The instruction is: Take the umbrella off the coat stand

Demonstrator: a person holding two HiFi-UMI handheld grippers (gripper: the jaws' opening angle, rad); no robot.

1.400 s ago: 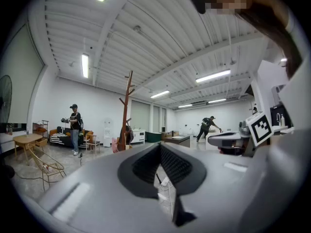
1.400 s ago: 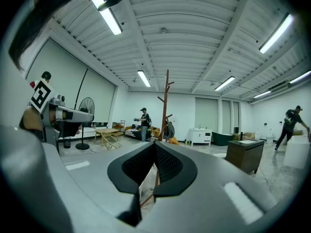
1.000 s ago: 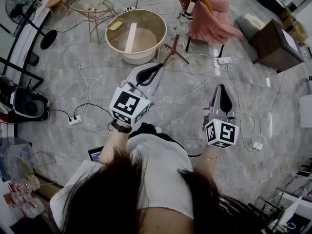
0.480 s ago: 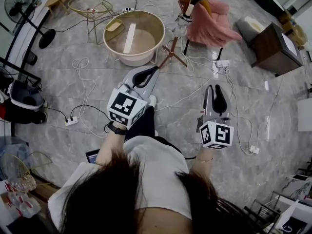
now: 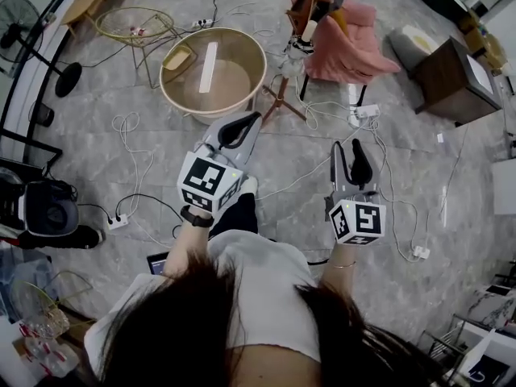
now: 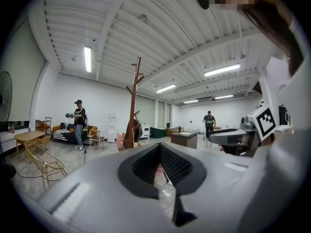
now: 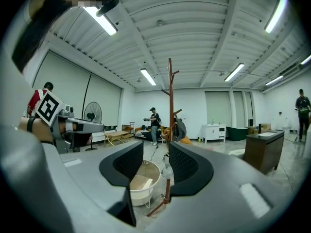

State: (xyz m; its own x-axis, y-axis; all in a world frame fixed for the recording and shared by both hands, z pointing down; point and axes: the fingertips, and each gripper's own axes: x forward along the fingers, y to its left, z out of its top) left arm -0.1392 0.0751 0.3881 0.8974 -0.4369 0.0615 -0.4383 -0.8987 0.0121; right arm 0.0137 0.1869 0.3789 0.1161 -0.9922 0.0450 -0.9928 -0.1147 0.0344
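Approach step: left gripper [image 5: 256, 119] fingers together and empty, right gripper [image 5: 348, 147] jaws opening on nothing, both well short of the coat stand [image 7: 169, 96], where the umbrella [image 7: 181, 129] looks to be the dark thing hung mid-pole; next, close in and line the right up on it.

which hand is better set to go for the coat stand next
Right, probably. The right tool has its jaws opening, empty, with the coat stand lined up between them. The left tool has its tips together, and the stand sits off to its left.
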